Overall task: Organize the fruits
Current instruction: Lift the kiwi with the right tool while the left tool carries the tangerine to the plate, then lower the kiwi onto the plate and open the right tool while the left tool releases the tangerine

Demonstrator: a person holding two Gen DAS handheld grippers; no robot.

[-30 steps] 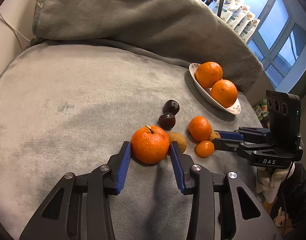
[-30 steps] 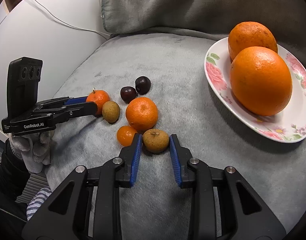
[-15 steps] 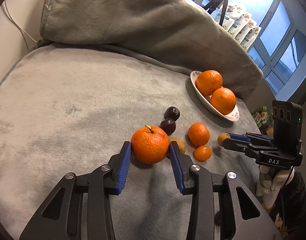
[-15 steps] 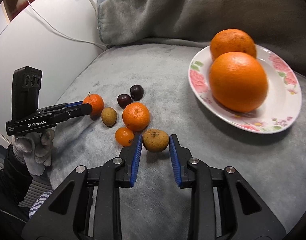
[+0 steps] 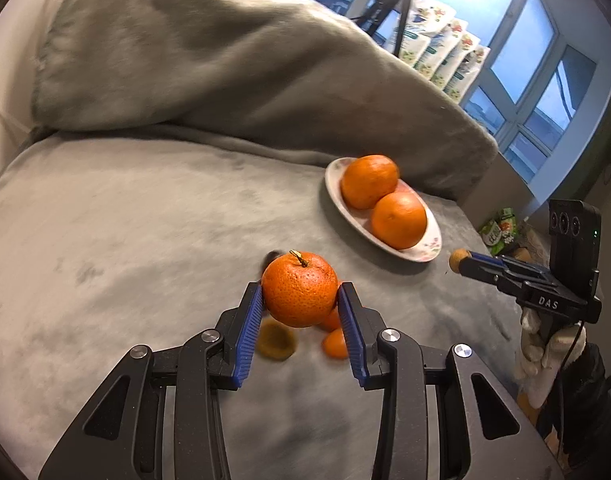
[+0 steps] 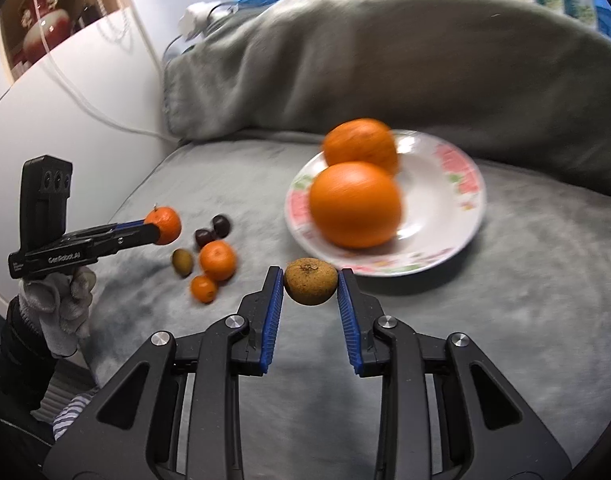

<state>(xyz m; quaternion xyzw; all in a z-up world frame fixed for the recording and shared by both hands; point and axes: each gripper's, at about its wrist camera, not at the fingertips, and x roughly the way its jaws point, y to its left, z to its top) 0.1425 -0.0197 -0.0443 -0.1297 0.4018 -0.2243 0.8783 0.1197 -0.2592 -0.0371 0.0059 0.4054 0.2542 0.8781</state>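
My left gripper point(image 5: 300, 300) is shut on a stemmed mandarin point(image 5: 299, 289) and holds it lifted above the grey blanket; it also shows in the right wrist view point(image 6: 163, 225). My right gripper point(image 6: 310, 283) is shut on a small brown fruit point(image 6: 310, 281), lifted just in front of the flowered plate point(image 6: 457, 200). The plate holds two big oranges point(image 6: 354, 204). On the blanket lie a mandarin point(image 6: 217, 260), a small orange fruit point(image 6: 204, 289), a brown fruit point(image 6: 183, 261) and two dark plums point(image 6: 213, 231).
A large grey cushion point(image 5: 225, 68) rises behind the plate. A white wall with a cable point(image 6: 85, 108) is on the left. Windows and snack packets point(image 5: 445, 56) stand behind the cushion. The blanket's edge drops off near my gloved hands.
Both grippers have lifted their fruits off the blanket. The right gripper has carried the brown fruit toward the plate. The left gripper has risen with the mandarin above the loose fruits.
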